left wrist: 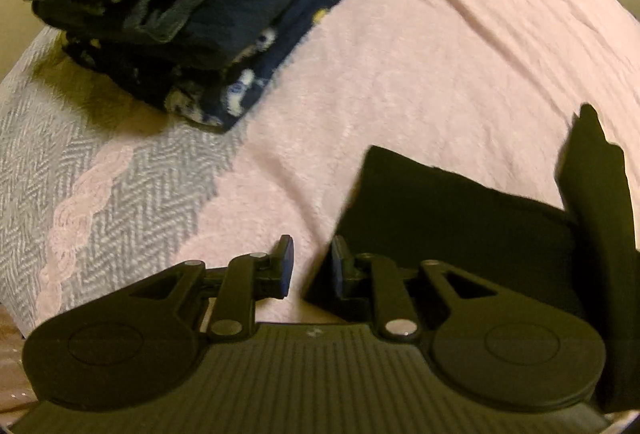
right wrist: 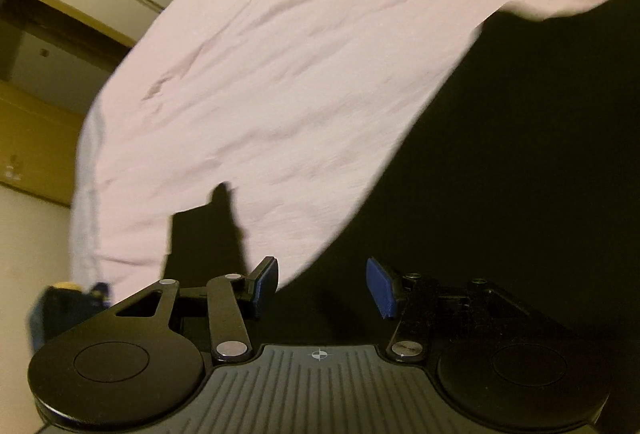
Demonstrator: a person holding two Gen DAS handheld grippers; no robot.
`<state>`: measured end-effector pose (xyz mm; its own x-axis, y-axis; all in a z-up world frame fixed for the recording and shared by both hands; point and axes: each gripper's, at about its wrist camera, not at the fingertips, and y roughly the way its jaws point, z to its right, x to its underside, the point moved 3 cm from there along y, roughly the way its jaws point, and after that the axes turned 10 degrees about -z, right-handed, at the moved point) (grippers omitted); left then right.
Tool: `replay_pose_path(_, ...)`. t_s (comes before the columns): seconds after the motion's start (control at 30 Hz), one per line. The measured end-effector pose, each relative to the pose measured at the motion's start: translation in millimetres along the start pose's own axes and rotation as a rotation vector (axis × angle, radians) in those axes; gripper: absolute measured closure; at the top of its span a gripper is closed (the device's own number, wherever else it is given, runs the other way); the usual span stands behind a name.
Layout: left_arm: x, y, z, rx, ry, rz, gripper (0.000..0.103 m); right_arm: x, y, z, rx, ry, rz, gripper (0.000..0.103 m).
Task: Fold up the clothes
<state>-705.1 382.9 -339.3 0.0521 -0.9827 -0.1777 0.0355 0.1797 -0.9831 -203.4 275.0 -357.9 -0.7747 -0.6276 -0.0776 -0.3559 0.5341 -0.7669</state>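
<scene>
Pile of folded dark clothes [left wrist: 192, 14] sits far left on pink bed cover [left wrist: 440, 54], seen only by left camera. Left gripper [left wrist: 312, 268] hangs low over cover, fingers a little apart, holding nothing. Black garment [left wrist: 460, 218] lies flat just beside its right finger, maybe touching; too dark to tell. Right camera shows what left misses: room wall [right wrist: 36, 138], big black cloth [right wrist: 520, 154] filling right side. Right gripper [right wrist: 322, 286] wide apart, empty.
</scene>
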Motion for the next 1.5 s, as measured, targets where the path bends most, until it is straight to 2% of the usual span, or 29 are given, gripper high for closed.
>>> replay_pose_path(0.17,-1,1,-11,0.024,-0.03,-0.01,0.087,-6,51,-18,-0.095,0.007,-0.07,0.05)
replay_pose_path(0.3,0,0,-15,0.032,-0.055,-0.009,0.087,-3,78,-28,-0.06,-0.036,-0.1,0.051)
replay_pose_path(0.37,1,-1,-18,0.04,-0.074,-0.009,0.087,-1,85,-38,-0.081,-0.093,-0.128,0.089)
replay_pose_path(0.4,3,-2,-21,0.043,-0.085,-0.008,0.087,1,86,-46,-0.081,-0.137,-0.14,0.098)
replay_pose_path(0.43,4,-5,-24,0.044,-0.096,-0.006,0.087,4,86,-56,-0.058,-0.19,-0.131,0.101)
replay_pose_path(0.53,10,-13,-35,0.046,-0.128,0.0,0.087,20,74,-96,-0.014,-0.391,-0.041,0.102)
replay_pose_path(0.6,14,-18,-42,0.048,-0.149,0.005,0.087,40,60,-128,-0.02,-0.546,0.018,0.102)
replay_pose_path(0.67,17,-23,-48,0.049,-0.17,0.009,0.087,71,49,-165,-0.048,-0.739,0.043,0.102)
replay_pose_path(0.7,19,-26,-52,0.05,-0.181,0.011,0.087,92,47,-182,-0.068,-0.838,0.018,0.102)
replay_pose_path(0.8,27,-31,-60,0.049,-0.205,0.011,0.087,164,53,-221,-0.116,-1.111,-0.135,0.1)
replay_pose_path(0.87,33,-34,-65,0.057,-0.223,0.008,0.087,204,65,-229,-0.056,-1.235,-0.234,0.076)
replay_pose_path(0.9,36,-35,-67,0.066,-0.232,0.006,0.087,219,69,-228,-0.028,-1.275,-0.255,0.053)
replay_pose_path(0.93,38,-35,-69,0.078,-0.24,0.005,0.086,229,69,-224,-0.007,-1.295,-0.245,0.048)
replay_pose_path(1.0,42,-35,-71,0.104,-0.253,0.004,0.085,237,63,-213,0.049,-1.314,-0.22,0.048)
replay_pose_path(1.1,46,-35,-64,0.158,-0.256,0.003,0.085,230,58,-193,0.171,-1.322,-0.199,0.048)
replay_pose_path(1.3,48,-24,-37,0.344,-0.281,-0.009,0.082,218,26,-136,0.358,-1.367,-0.179,0.048)
replay_pose_path(1.4,48,-11,-28,0.405,-0.334,-0.024,0.082,219,4,-109,0.406,-1.373,-0.175,0.048)
replay_pose_path(1.5,46,1,-24,0.434,-0.385,-0.031,0.082,226,-5,-94,0.424,-1.387,-0.17,0.048)
